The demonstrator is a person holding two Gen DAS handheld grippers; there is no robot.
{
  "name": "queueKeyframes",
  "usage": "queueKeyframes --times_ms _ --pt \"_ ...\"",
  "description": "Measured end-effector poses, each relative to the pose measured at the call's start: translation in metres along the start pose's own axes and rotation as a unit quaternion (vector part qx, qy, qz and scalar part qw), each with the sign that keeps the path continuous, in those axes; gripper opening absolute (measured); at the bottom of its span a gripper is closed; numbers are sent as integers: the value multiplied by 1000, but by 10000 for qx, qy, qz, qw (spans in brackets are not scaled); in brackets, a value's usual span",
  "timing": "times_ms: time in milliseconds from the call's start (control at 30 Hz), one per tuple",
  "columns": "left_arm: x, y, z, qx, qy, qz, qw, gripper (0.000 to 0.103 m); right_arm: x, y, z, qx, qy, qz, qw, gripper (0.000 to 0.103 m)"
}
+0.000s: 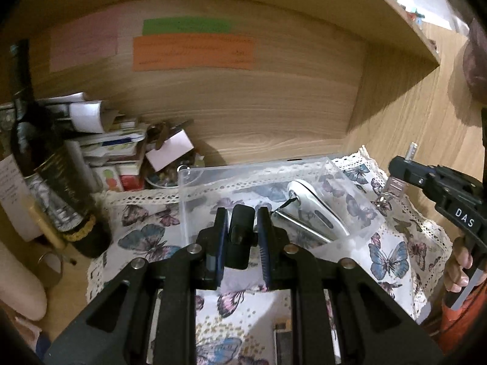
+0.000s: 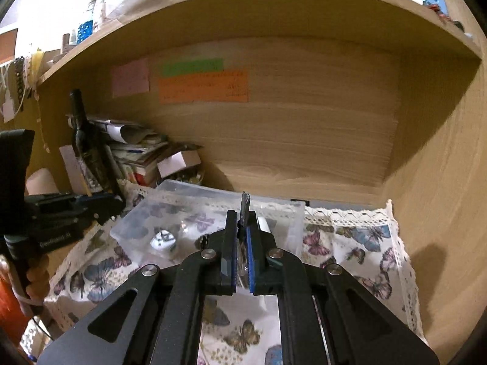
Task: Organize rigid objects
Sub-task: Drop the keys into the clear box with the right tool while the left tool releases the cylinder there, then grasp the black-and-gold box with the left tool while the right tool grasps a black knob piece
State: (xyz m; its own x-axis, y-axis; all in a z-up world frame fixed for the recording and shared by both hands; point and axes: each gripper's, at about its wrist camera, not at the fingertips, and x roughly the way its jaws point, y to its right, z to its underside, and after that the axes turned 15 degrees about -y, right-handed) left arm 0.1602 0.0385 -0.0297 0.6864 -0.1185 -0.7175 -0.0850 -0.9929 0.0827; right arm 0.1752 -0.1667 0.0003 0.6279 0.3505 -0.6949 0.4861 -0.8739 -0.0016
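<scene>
Left tool [image 1: 242, 231], lower centre of frame: closed on a small black block, poised at the clear bin's [image 1: 359, 179] near wall for dropping in. Right tool [image 2: 242, 243], centre frame: pinching a thin clear-and-metal piece [image 2: 244, 205] upright above the bin. White opener [image 1: 316, 206] and long bolt [image 1: 299, 223] already lie inside.

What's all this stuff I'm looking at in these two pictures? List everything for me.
Clear plastic box: one, transparent, on the cloth, centre.
White-handled metal tool: one, white and silver, inside the box.
Small black object: one, in the left gripper.
Thin flat metal piece: one, grey, in the right gripper.
Butterfly-print cloth: one, white with lace edge, covering the desk.
Dark glass bottle: one, left.
Paper pile: one, mixed, back left.
Sticky notes: three, pink, green, orange, back wall.
Left gripper: black, shut.
Right gripper: black, shut.
</scene>
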Motion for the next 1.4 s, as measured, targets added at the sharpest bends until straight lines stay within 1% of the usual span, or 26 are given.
queueKeyframes --times_ms 33,67,133,200,367,533,700,767,867,933,1067,1133,1200,1333,1400 --pt "5 1 -3 -8 -46 9 10000 19 4 0 -1 1 -30 -59 10000 4" --pt "10 3 -5 -62 -211 26 9998 19 9 1 -3 2 -75 -126 9999 4" --pt "22 6 -9 -47 -321 97 9994 19 22 0 -5 6 -213 -258 9994 4" --pt "36 9 -13 -33 -484 155 9987 19 38 -1 -6 -4 -423 -394 9983 4" --pt "64 17 -15 77 -840 205 9962 19 72 -4 -4 -75 -907 -489 9947 4" --pt "79 19 -15 42 -1060 249 9940 19 98 0 -1 -12 -1275 -658 9897 4" --pt "77 16 -15 -43 -1064 139 9942 19 105 -4 -2 -48 -1383 -574 9887 5" --pt "74 14 -15 -60 -1047 178 9943 19 102 -5 -3 -41 -1355 -505 9895 6" --pt "66 13 -14 -75 -1008 226 9946 22 91 -4 -3 -49 -1224 -449 9915 14" --pt "57 13 -11 -52 -931 204 9954 31 83 -4 -2 -55 -1128 -417 9927 27" --pt "36 14 -4 -4 -757 141 9970 35 60 -4 6 -88 -903 -325 9953 38" --pt "23 14 1 -8 -663 149 9977 45 50 -7 11 -93 -835 -334 9959 48" --pt "13 13 7 -15 -570 120 9983 52 41 -11 18 -134 -777 -301 9964 51" --pt "-7 11 24 -17 -436 -30 9990 64 32 -22 34 -152 -776 -377 9962 63" --pt "-12 8 32 1 -431 -63 9991 68 31 -28 43 -165 -824 -421 9956 63"
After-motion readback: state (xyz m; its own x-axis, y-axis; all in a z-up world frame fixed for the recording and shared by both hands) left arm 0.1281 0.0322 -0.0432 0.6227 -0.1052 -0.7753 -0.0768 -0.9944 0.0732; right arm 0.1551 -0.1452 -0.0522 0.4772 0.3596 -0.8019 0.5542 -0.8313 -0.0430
